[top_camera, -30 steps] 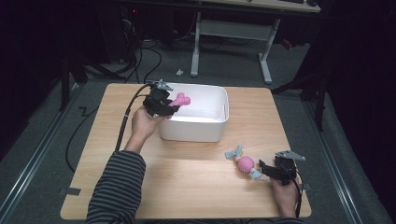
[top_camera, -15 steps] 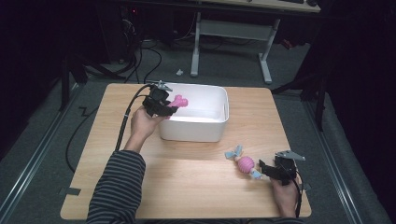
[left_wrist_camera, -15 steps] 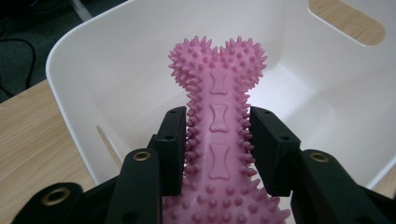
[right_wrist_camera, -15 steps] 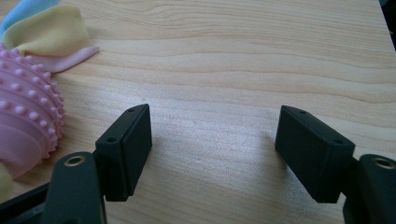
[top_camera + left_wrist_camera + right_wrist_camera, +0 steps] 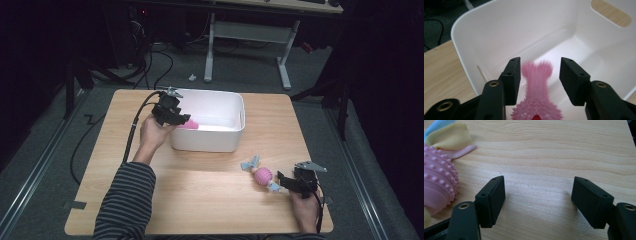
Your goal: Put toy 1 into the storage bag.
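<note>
1. Nearest you, your right gripper rests low at the table's front right edge, its jaws spread wide with bare wood between them.
2. The pink spiked ball toy, with its blue and yellow cloth tails, lies just outside the left-hand finger in the right gripper view, beside it and not between the jaws; I cannot tell whether it touches.
3. Farther off, your left gripper hangs over the near left corner of the white bin, jaws pointing into it.
4. Its jaws have just been opening and now stand apart, with the pink spiked bone toy between them.
5. The bone toy is blurred, its far knob level with the fingertips, with a gap to the pad on either side.
6. Behind the fingers lie the bin's pale floor and far wall.
</note>
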